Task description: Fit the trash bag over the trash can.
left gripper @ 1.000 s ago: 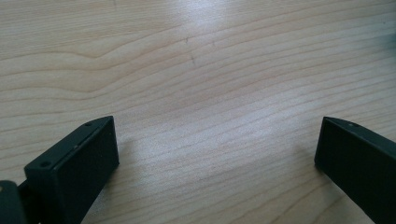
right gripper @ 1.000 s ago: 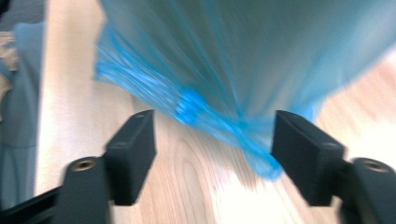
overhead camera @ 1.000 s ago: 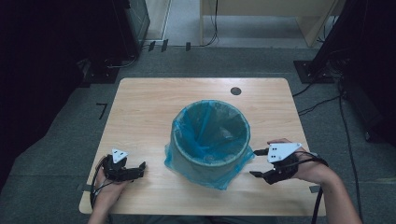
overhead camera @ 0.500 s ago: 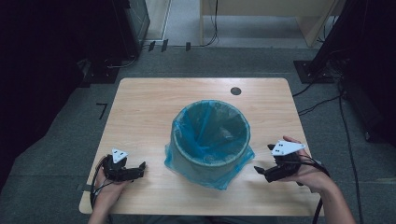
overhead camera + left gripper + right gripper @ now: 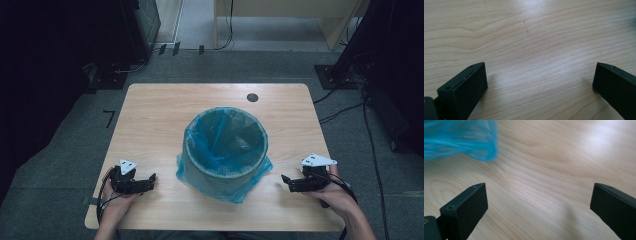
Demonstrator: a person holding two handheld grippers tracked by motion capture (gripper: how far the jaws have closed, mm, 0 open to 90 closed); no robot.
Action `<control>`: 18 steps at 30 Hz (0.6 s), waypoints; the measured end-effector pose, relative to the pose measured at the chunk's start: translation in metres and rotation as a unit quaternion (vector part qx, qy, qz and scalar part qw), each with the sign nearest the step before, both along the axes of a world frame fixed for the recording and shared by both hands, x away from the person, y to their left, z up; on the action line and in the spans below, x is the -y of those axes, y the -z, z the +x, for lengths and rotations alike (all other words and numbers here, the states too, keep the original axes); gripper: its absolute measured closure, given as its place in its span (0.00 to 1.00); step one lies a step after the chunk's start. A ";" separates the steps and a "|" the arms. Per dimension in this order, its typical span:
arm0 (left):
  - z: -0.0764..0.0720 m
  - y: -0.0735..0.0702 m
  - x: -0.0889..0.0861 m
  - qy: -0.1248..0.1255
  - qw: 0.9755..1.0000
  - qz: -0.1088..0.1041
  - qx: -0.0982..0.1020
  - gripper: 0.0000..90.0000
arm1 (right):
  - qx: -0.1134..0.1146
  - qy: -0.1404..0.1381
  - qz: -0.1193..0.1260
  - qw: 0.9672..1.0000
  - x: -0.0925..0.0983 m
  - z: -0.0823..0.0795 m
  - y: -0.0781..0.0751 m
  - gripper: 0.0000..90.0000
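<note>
A round bin lined with a blue plastic bag stands upright in the middle of the wooden table. The bag's edge is folded over the rim and hangs down the outside. My left gripper rests low on the table to the bin's left, open, with bare wood between its jaws. My right gripper sits to the bin's right, pointing at it. Its jaws have just been opening and now stand wide with nothing between them. The bag's hem shows ahead of it, at upper left.
A dark round cable hole sits near the table's far edge. Grey carpet, cables and dark furniture surround the table. A cable loops from the left gripper off the near-left table edge.
My right gripper has sunk toward the tabletop and drifted slightly right, away from the bin. The left gripper and the bin have stayed put.
</note>
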State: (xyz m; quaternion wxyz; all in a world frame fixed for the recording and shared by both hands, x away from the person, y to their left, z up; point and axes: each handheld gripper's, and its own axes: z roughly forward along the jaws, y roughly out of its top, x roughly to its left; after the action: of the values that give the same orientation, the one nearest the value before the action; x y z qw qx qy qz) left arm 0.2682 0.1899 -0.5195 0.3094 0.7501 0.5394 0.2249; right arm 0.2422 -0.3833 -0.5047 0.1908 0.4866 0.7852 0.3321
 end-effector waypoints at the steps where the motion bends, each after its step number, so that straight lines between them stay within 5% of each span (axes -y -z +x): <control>1: 0.000 0.000 0.000 0.000 1.000 0.000 0.000 0.00 | 0.000 0.005 -0.001 1.000 0.002 -0.001 0.002 0.01; 13: 0.000 0.000 0.000 0.000 1.000 0.000 0.000 0.00 | -0.021 0.077 -0.008 0.997 0.024 -0.021 0.017 0.00; 18: 0.000 0.000 0.000 0.000 1.000 0.000 0.000 0.00 | -0.014 0.099 -0.005 0.995 0.024 -0.029 0.019 0.00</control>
State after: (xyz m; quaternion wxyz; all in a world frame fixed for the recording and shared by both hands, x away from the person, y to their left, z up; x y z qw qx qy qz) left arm 0.2682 0.1899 -0.5196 0.3097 0.7500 0.5394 0.2250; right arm 0.2130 -0.4076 -0.5234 0.2141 0.5657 0.7374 0.3005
